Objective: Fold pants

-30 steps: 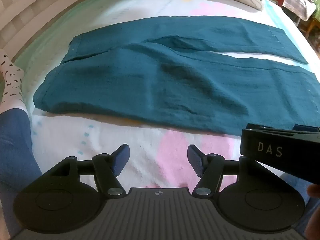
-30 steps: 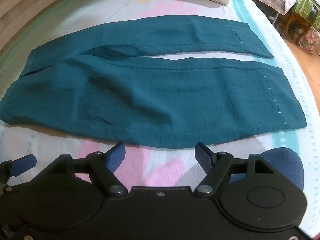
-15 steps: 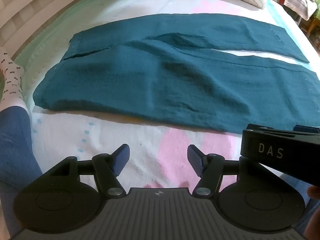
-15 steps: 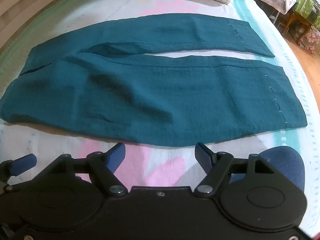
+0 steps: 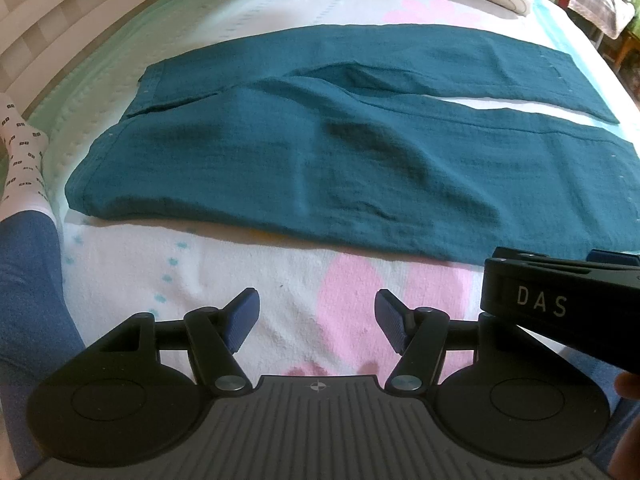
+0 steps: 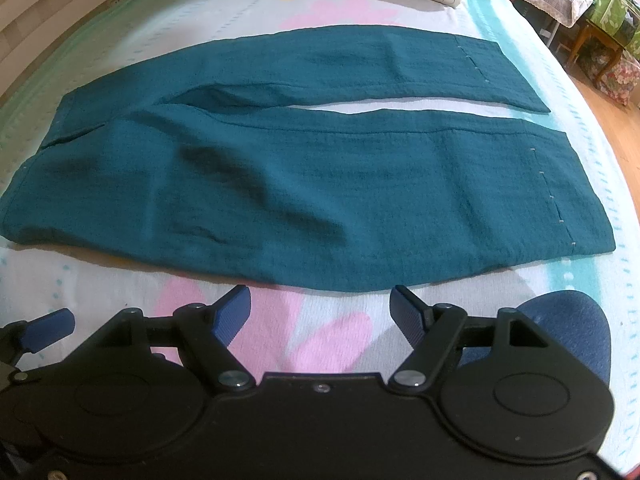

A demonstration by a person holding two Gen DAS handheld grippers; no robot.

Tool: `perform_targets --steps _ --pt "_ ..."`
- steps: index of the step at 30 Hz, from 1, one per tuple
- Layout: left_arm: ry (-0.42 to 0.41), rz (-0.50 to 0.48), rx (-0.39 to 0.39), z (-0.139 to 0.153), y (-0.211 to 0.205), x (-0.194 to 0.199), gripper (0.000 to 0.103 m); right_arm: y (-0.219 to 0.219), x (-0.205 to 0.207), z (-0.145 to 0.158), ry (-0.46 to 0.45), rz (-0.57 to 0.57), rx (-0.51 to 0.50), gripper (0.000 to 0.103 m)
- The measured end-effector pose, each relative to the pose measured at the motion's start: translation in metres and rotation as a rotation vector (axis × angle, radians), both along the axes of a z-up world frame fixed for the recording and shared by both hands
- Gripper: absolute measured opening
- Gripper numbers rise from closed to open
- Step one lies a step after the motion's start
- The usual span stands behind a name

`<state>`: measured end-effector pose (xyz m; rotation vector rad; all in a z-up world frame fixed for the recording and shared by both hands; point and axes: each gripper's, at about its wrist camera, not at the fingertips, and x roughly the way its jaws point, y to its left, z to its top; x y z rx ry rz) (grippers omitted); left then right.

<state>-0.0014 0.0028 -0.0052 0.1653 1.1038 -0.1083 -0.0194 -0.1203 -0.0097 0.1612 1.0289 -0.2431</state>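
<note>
The teal pants lie flat on the bed just ahead of both claws; left gripper and right gripper gape wide, empty. The cloth looks light, limp and crinkly, so pinching its near edge ahead of each claw seems best

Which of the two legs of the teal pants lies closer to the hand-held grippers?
The wider-looking lower leg of the teal fabric pants; its long edge lies just ahead of both open hand-held grippers, while the other leg lies beyond it, toward the pillow.

Teal pants are crinkled matt cloth; the bedsheet looks softly textured.
</note>
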Motion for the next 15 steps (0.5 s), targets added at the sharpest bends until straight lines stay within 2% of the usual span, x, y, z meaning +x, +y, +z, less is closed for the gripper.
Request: perform_targets --steps 15 --pt "0.02 0.005 0.002 -0.0034 -0.0013 0.0035 0.063 -0.0014 -0.0017 -0.0067 0.012 0.0 0.011 0.076"
